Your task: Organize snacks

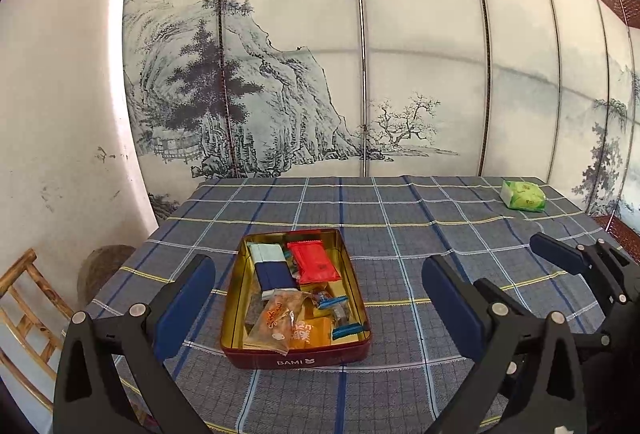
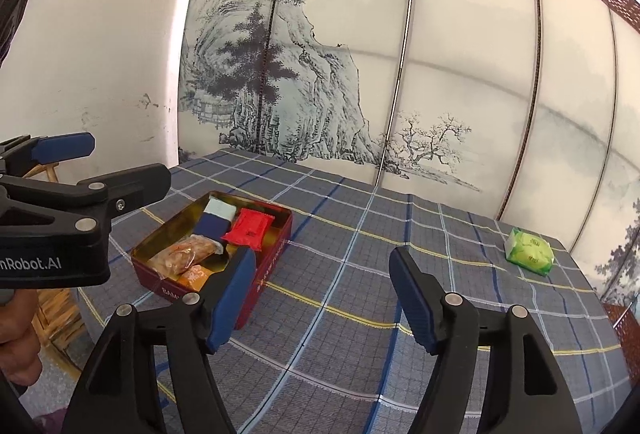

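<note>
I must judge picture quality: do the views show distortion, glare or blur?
Left wrist view: fisheye bends the screen panels, dark corners, tin sharp. Right wrist view: same bending, bright washed-out wall, green packet clear, no blur.

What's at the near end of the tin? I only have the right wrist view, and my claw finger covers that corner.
Observer: Two small candies in blue wrappers lie in the near right corner of the red rectangular metal tin.
Operator: Left claw carrying anything?
Observer: No. The left claw is wide open, with nothing between its pads.
</note>
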{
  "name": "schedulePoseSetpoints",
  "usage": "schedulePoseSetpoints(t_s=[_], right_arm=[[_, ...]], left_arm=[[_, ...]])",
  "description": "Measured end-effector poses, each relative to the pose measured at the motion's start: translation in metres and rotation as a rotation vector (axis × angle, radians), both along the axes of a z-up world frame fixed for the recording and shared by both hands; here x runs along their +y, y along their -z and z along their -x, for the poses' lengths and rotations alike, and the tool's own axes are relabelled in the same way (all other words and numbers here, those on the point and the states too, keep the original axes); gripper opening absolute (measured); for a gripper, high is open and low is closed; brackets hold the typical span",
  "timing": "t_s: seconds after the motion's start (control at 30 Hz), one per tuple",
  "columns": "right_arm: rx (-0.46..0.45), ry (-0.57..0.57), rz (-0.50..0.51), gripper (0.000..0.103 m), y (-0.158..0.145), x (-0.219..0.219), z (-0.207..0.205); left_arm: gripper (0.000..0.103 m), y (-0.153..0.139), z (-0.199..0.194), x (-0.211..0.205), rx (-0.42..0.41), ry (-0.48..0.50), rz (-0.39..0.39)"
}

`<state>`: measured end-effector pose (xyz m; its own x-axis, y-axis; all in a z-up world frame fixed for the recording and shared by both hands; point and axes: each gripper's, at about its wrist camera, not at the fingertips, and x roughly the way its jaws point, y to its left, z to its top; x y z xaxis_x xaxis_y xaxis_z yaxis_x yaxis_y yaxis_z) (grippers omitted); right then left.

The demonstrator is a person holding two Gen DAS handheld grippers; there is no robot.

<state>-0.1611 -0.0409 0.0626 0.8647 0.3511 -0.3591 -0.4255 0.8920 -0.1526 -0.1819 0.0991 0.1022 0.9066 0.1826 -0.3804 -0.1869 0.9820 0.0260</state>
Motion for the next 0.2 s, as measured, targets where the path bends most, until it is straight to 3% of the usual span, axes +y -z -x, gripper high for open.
schedulePoseSetpoints(t_s=[0.13,0.2], right_arm=[[0.045,0.023,-0.029,0.080,0.005,-0.014,-0.013],[0.106,0.066,-0.022,0.083,0.015,-0.031,-0.039]], left_arm=[[0.103,0.000,0.002,0.000,0.008,-0.013,-0.015],[0.103,0.002,0.000,0.002,0.021,-0.022,-0.021]])
